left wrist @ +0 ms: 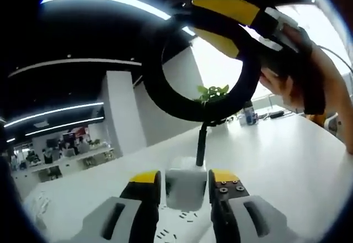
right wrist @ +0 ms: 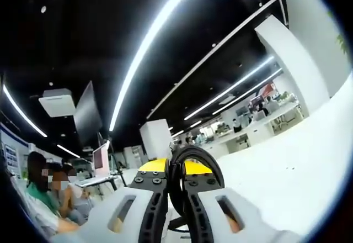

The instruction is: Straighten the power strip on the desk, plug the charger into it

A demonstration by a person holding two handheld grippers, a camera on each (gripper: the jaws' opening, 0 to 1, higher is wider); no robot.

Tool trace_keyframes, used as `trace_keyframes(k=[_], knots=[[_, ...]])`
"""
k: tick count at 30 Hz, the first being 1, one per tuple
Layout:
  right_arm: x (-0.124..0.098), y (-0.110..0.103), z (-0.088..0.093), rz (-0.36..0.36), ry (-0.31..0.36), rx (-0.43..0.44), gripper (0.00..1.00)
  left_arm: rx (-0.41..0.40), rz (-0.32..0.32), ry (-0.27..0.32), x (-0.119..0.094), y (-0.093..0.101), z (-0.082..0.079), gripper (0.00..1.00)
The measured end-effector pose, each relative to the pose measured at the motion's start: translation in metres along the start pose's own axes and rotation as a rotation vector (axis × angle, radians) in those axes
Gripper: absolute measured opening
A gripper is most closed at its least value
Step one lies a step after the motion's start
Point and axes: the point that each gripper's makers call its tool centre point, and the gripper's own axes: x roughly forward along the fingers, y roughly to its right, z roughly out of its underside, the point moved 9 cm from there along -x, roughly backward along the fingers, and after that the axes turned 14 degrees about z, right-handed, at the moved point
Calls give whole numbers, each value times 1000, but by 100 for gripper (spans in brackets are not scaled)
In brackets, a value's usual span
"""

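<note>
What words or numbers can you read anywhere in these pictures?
None can be read.
Power strip: small dark marks by its sockets, too blurred to read.
Charger: plain white, no print visible.
Wall posters far off: too small to read.

- We are noting the charger (left wrist: 186, 188) as smooth white plastic with a soft sheen.
- We are recording its cable (left wrist: 165, 96) as matt black rubbery sheathing.
- We are logging the left gripper (left wrist: 185, 190) as matt grey plastic with yellow tips.
- We are finding the desk (left wrist: 276, 160) smooth, white, faintly glossy.
</note>
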Motion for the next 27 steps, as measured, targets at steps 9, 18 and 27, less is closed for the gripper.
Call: trace_keyframes(k=[9,18,27], knots=[[2,-1,2,7,-8,-15,6,25,15,-23,1,0,0,27],[6,-1,6,17,-27,-35,6,26,99,-80,-2,-6,3,26],[20,-1,7,20,-64,-50,6,-34,235,-125,-7,-21,5,26]])
